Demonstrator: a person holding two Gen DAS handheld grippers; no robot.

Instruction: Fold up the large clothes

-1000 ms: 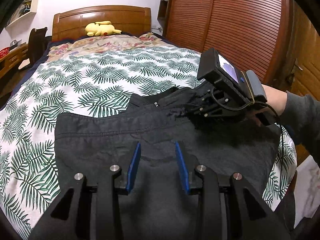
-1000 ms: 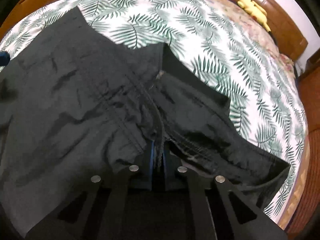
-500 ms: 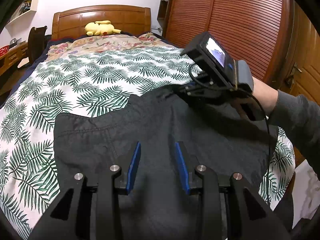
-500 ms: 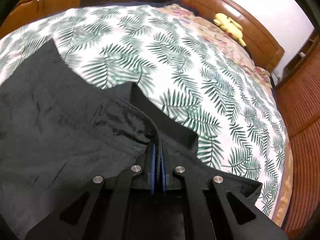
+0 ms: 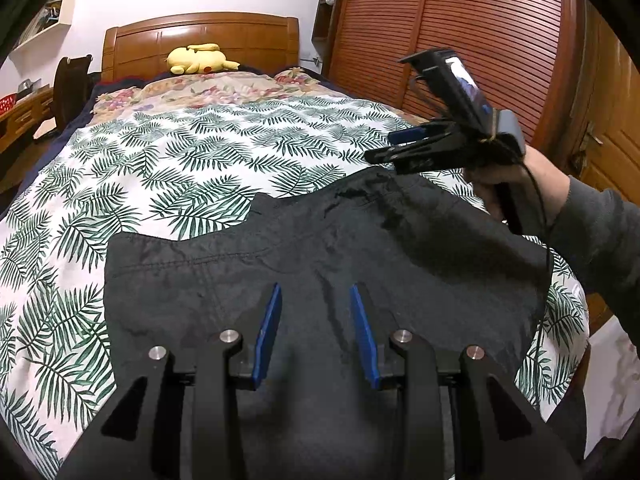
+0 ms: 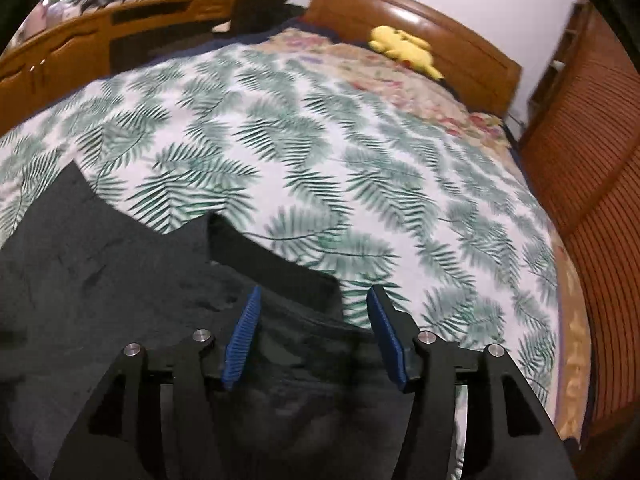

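Your dark garment [image 5: 320,264] lies flat on the palm-leaf bedspread [image 5: 192,160], filling the 6 o'clock half of the left wrist view. Your left gripper [image 5: 316,312] hovers over it, jaws narrow with nothing pinched. Your right gripper [image 6: 314,320], at 2 o'clock in that view, has its jaws opening above the cloth, not pressing it. No writing is readable anywhere.

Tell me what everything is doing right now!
black garment: lying spread flat on the bed, not gripped.
right gripper: jaws opening, raised above the garment, nothing pinched.
left gripper: partly open above the garment, holding nothing.
yellow plush toy: lying by the headboard.
wardrobe doors: closed.
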